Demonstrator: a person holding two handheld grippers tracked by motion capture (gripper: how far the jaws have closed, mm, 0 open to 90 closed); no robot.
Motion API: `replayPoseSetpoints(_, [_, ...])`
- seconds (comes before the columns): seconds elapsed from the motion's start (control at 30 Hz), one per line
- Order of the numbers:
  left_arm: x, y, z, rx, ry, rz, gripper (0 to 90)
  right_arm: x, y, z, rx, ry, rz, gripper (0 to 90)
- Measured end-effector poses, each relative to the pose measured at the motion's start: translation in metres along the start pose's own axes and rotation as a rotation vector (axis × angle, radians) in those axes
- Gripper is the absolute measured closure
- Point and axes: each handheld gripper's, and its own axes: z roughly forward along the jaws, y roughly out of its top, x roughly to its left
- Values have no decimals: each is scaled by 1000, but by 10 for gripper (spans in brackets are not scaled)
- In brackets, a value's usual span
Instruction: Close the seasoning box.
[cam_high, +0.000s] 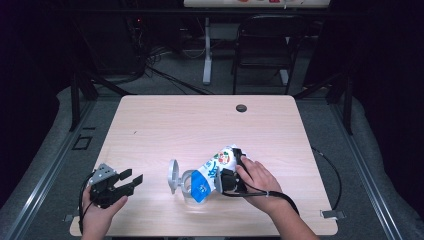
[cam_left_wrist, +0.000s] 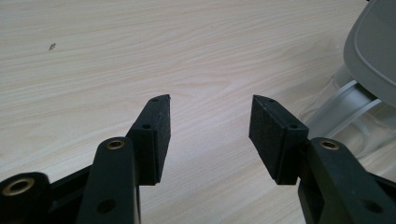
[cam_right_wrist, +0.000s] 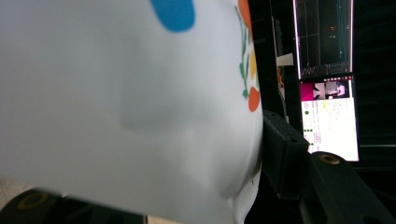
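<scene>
A white pouch (cam_high: 216, 165) with colourful prints and a blue end is held tilted, blue end down, over a clear container (cam_high: 190, 190). The container's round grey lid (cam_high: 173, 176) stands open on its left. My right gripper (cam_high: 231, 167) is shut on the pouch's upper part. In the right gripper view the pouch (cam_right_wrist: 116, 93) bulges between the jaws, with the right pad (cam_right_wrist: 282, 149) against it and the left pad hidden. My left gripper (cam_high: 132, 177) rests open at the table's front left. It (cam_left_wrist: 210, 126) holds nothing, and the container (cam_left_wrist: 343, 114) and lid (cam_left_wrist: 373, 46) lie to its right.
The light wooden table (cam_high: 200, 125) has a dark cable hole (cam_high: 241, 108) near its far edge. A black chair (cam_high: 267, 45) and a white desk leg (cam_high: 207, 50) stand behind it. A lit monitor (cam_right_wrist: 329, 116) shows past the pouch.
</scene>
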Motion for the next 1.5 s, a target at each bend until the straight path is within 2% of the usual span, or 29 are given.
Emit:
replayPoseSetpoints(0.37, [1, 0, 0, -7, -2, -3, 490, 2, 0, 1, -20, -34, -14, 502])
replayPoseSetpoints(0.83, [0, 0, 0, -2, -1, 0, 490, 1, 1, -1, -11, -52, -41, 503])
replayPoseSetpoints(1.37, [0, 0, 0, -2, 0, 2, 490, 0, 2, -1, -25, -58, -58, 505])
replayPoseSetpoints(1.4, [0, 0, 0, -3, 0, 1, 490, 0, 2, -2, -15, -60, -73, 505])
replayPoseSetpoints(1.5, [0, 0, -1, -4, 2, 1, 490, 0, 2, -1, -31, -63, -68, 506])
